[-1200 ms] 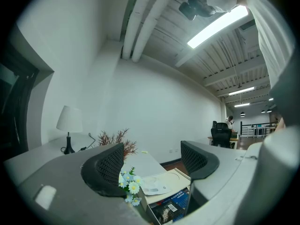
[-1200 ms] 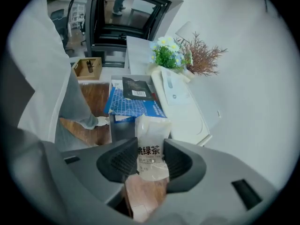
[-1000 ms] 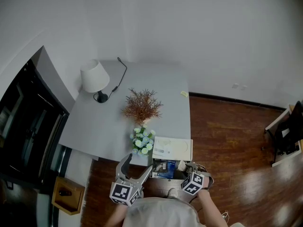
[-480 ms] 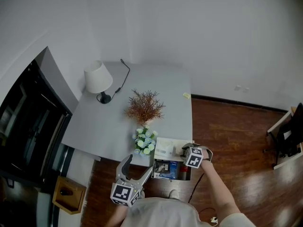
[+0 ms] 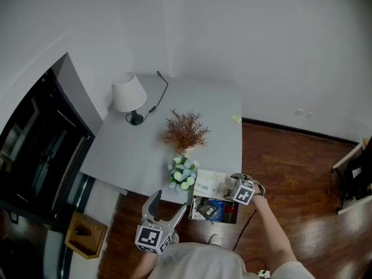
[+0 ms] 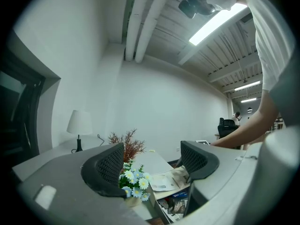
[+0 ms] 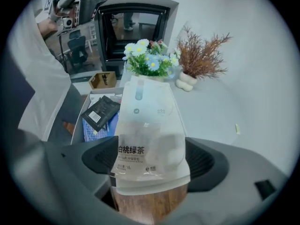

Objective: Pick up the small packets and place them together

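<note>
A translucent tea packet (image 7: 149, 135) lies between the jaws of my right gripper (image 7: 152, 161). Those jaws have just been opening and now stand wide, with the pads not pressing on the packet. Its far end rests on a white packet (image 7: 143, 95) at the grey table's corner (image 7: 211, 111). In the head view the right gripper (image 5: 232, 186) is over these packets (image 5: 209, 183). My left gripper (image 5: 167, 205) stays open and empty near my body, pointing level across the table (image 6: 150, 165).
An open box (image 5: 231, 220) below the table corner holds a dark packet (image 7: 101, 111) and a blue item (image 7: 93, 125). Blue-white flowers (image 5: 183, 172), a dried plant (image 5: 185, 131) and a lamp (image 5: 129, 93) stand on the table. A wooden box (image 5: 81, 234) sits on the floor.
The right gripper went from above the open box up to the table corner with the tea packet, then its jaws opened. The left gripper stayed put.
</note>
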{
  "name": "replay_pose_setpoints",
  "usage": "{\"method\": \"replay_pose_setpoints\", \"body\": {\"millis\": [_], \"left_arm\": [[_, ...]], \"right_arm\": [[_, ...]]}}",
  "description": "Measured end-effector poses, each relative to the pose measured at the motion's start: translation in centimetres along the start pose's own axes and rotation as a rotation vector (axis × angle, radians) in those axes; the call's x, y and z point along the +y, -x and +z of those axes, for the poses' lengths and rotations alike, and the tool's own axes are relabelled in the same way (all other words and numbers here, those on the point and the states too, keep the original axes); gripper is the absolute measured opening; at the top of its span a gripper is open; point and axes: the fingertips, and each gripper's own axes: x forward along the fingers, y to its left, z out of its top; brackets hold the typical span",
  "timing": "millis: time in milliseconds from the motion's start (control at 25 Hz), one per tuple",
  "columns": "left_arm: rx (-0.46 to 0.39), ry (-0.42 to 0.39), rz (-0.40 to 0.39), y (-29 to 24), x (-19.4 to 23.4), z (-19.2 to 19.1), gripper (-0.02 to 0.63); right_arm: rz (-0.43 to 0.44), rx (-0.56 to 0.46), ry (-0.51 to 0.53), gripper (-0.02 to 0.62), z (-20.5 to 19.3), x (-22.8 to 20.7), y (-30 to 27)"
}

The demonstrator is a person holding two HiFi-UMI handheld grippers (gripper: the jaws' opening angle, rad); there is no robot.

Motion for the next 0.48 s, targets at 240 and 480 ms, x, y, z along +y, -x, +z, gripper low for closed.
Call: {"method": "replay_pose_setpoints", "body": {"millis": [240, 480], "left_arm": [[-0.002, 0.003, -0.031, -1.3, -0.1, 0.1, 0.364], [-0.045, -0.019, -0.11, -3.7, -2.2, 1.9, 0.364]], "right_arm": [[-0.275, -0.417, -0.161, 0.456, 6.1, -1.5, 9.4], [-0.556, -0.924, -0.371, 0.456, 10.5, -0.9, 23.3]]}}
